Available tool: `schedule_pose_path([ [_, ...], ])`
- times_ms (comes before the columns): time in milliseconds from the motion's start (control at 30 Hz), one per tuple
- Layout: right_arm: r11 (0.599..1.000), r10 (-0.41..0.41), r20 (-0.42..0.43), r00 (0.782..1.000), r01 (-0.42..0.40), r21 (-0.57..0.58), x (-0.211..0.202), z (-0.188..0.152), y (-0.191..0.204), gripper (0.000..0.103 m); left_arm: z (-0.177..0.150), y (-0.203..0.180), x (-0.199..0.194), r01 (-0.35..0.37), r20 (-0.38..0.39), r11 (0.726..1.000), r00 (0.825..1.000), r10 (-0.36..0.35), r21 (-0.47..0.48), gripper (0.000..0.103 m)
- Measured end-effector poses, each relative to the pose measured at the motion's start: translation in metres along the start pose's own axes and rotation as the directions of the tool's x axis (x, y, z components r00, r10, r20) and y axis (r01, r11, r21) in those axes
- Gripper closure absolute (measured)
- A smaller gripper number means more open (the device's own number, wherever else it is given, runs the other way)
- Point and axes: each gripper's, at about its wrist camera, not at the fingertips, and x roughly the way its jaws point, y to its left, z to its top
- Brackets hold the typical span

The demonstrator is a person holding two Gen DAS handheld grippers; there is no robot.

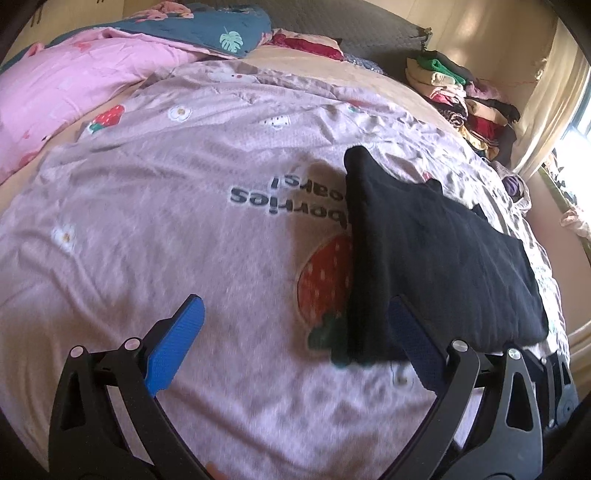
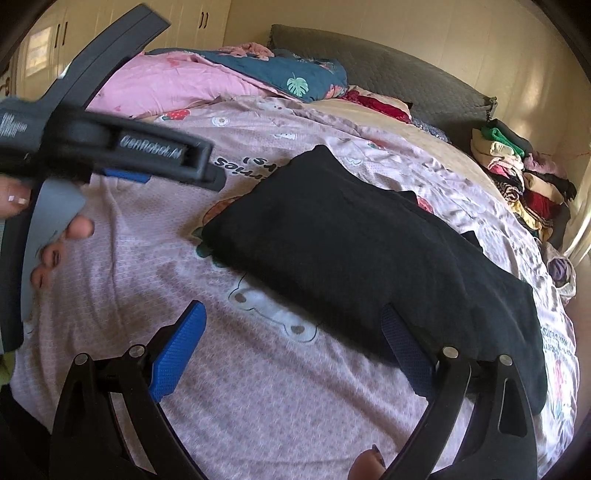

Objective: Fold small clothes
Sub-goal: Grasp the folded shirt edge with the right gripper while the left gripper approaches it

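A folded black garment [image 1: 436, 254] lies flat on the pink strawberry-print bedspread [image 1: 166, 206]; it also shows in the right wrist view [image 2: 362, 258]. My left gripper [image 1: 295, 332] is open and empty, low over the bedspread, with its right finger at the garment's near left corner. My right gripper [image 2: 295, 336] is open and empty, with its right finger over the garment's near edge. The left gripper's body [image 2: 110, 147], held in a hand, crosses the upper left of the right wrist view.
A pile of folded clothes [image 1: 465, 107] stands at the bed's far right edge, also in the right wrist view [image 2: 517, 184]. Pink [image 1: 66, 81] and blue floral quilts [image 1: 210, 26] are bunched at the back left by the grey headboard [image 2: 388, 70]. A curtain [image 1: 554, 107] hangs at the right.
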Motion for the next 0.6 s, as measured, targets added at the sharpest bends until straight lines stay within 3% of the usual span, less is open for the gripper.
schedule_pose_path([
  [600,0.996,-0.043,-0.057,0.997,0.038,-0.082,0.052,0.005,-0.003,0.007,0.045,-0.012,0.046,-0.008,-0.038,0.999,0.999,0.009,0.032,0.010],
])
